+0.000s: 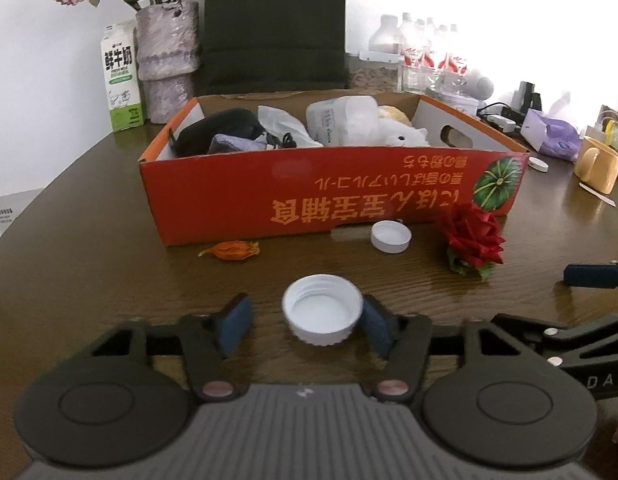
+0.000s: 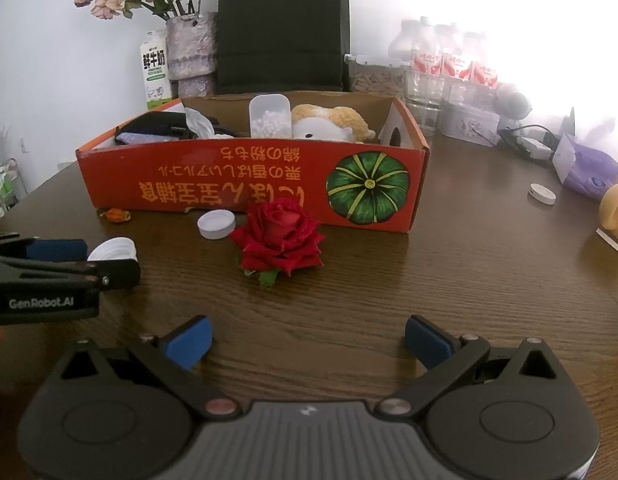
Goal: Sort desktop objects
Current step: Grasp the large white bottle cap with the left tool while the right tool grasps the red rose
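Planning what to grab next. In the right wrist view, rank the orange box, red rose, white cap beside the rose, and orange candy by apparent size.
1. orange box
2. red rose
3. white cap
4. orange candy
All lie at similar depth, so nearness hardly distorts this.

A dark brown wooden table (image 2: pixel 369 300) with a wavy grain carries everything. In the middle stands an open red cardboard box (image 2: pixel 245 178), its long printed side facing near. Just in front of it lie a small orange dried flower (image 1: pixel 231 249) at the left, a white cap (image 1: pixel 391 236) turned open side up, and a red rose head (image 2: pixel 279 236) to the right. Nearer still, a larger white cap (image 1: pixel 321 310) rests rim up. At the far left stand a milk carton (image 1: pixel 123 80) and a pale vase (image 1: pixel 167 60); at the far right sit a yellow mug (image 1: pixel 599 164) and another white lid (image 2: pixel 543 193).
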A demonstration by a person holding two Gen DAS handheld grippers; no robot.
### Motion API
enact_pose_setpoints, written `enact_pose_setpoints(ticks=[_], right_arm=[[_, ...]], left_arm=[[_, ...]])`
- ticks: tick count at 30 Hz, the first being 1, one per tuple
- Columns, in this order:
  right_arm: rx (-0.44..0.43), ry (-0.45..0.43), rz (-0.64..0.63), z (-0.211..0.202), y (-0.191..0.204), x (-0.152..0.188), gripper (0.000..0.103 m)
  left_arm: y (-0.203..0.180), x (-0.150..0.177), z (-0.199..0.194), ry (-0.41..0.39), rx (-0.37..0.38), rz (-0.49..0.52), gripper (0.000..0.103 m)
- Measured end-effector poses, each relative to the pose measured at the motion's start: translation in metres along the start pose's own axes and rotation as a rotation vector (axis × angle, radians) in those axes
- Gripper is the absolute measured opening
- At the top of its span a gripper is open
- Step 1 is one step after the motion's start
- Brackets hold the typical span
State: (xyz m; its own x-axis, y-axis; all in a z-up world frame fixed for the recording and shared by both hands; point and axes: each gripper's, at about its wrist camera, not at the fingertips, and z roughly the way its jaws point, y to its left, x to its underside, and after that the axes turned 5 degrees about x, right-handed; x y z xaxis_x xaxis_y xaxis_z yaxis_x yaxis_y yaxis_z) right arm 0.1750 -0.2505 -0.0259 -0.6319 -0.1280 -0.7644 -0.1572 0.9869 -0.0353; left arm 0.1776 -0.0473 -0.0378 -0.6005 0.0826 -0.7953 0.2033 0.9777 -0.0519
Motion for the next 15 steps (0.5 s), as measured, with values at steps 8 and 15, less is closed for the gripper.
enact_pose_setpoints(ticks=[8, 15], right_arm=[[0.0, 0.0, 0.0, 0.0, 0.001, 0.0, 0.103], [-0.006, 0.007, -0.003, 0.002, 0.003, -0.003, 0.103]], left_arm=[[0.001, -0.004, 0.001, -0.007, 0.036, -0.014, 0.041], [0.006, -0.009, -0.01, -0.043, 0.022, -0.027, 0.041]])
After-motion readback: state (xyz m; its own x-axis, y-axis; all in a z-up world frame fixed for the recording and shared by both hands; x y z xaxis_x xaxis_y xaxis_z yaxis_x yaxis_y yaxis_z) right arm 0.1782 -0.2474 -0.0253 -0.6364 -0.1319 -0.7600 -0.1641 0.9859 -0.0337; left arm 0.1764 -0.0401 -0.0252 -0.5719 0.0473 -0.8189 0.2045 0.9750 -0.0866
